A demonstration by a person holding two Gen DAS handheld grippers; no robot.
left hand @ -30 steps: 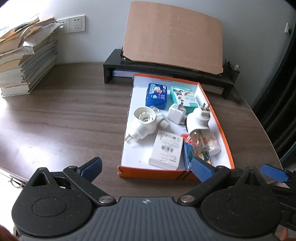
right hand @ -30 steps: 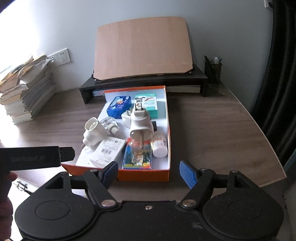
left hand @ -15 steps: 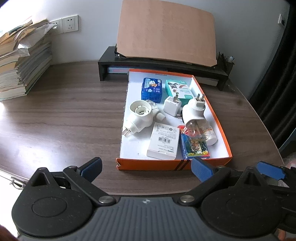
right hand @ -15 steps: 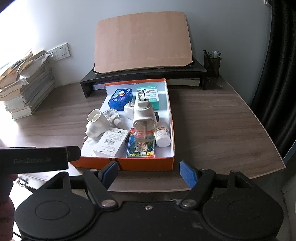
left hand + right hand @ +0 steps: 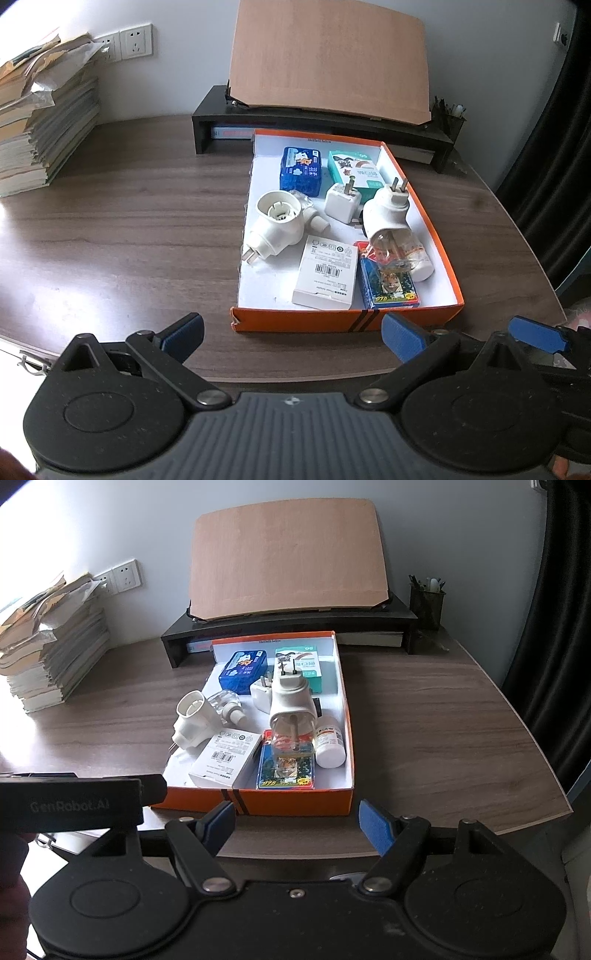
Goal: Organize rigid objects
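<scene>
Both grippers are hovering low in frame, short of the orange box point(image 5: 343, 320), which is sitting at centre on the wooden table point(image 5: 122, 229). The left gripper point(image 5: 291, 332) is standing wide open with nothing between its blue pads; the right gripper point(image 5: 297, 821) is likewise spread wide and holding nothing.

Risks, as judged: the large plug-in unit point(image 5: 290, 705) is lying propped across the tiger-print pack point(image 5: 286, 771), with its clear bottle overhanging, so a grasp on either is liable to tip or drag the other. The small white bottle point(image 5: 330, 746) is lying on its side against the right wall and may roll when nudged. The box is sitting near the table's front edge (a push toward the lower frame could slide it off).

Count within the box: two white plug-in units, one small white charger point(image 5: 342, 201), one blue pack point(image 5: 301, 170), one teal carton point(image 5: 356, 170), one white barcode carton point(image 5: 327, 276), one tiger-print pack, one white bottle.
</scene>
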